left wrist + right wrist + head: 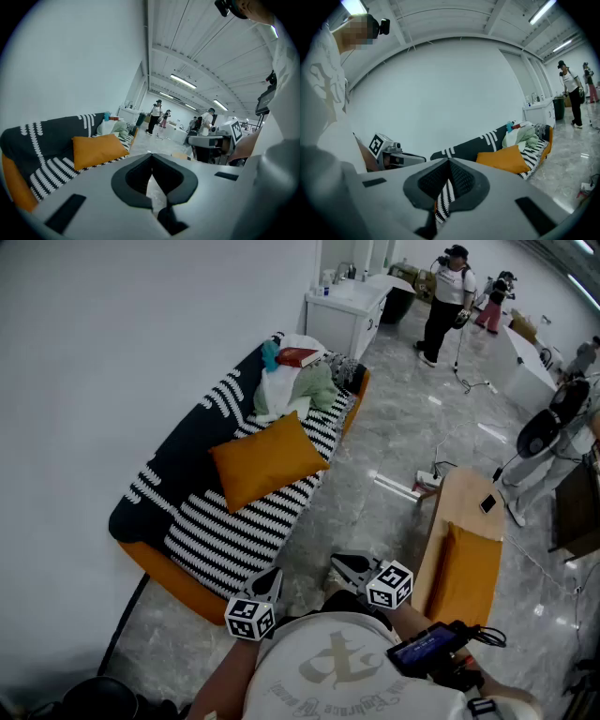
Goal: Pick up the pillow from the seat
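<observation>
Left tongs [266,583] and right tongs [349,568] both closed, empty, held close to the person, over the floor. Pillow [267,457] sits mid-seat on the sofa [220,538], well apart from both

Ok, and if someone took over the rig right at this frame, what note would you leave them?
Left gripper: shut, empty, held just ahead of the person's torso.
Right gripper: shut, empty, beside the left one.
Orange pillow: on the seat of the striped sofa, untouched, well ahead of both grippers.
Done: nothing yet.
Left: approach the sofa, open the jaws, grip the pillow, lift it off the seat.
</observation>
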`<state>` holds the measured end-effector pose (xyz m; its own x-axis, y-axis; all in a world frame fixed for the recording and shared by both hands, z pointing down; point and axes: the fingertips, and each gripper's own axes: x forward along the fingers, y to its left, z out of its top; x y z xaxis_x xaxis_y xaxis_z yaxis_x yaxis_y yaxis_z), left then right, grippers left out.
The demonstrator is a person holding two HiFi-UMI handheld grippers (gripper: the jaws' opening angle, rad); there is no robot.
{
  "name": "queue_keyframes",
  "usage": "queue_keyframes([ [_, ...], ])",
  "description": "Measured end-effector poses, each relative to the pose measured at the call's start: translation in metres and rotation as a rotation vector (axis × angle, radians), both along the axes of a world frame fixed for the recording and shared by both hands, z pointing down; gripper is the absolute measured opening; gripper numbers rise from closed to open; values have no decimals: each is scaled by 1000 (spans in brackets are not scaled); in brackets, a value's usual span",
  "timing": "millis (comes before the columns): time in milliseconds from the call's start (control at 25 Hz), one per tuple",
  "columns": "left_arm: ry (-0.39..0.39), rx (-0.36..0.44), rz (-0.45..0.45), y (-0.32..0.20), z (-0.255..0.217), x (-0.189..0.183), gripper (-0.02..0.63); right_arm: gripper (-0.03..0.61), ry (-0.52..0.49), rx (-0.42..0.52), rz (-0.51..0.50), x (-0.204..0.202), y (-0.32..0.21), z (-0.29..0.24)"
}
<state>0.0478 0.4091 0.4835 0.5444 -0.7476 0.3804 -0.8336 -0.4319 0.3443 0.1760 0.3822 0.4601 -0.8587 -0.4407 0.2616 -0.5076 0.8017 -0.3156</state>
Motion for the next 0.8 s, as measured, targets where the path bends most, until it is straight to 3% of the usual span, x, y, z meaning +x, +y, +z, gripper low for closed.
queue_keyframes([
  [280, -5, -7, -34, 6, 4, -10, 9, 12, -58, -2, 2, -3, 2, -3],
  [600, -7, -6, -65, -2, 4, -19, 9, 12, -27, 5, -40, -13, -6, 1],
  [800, -22, -11, -58, -9, 6, -15, 9, 12, -6, 12, -16, -5, -17, 2],
])
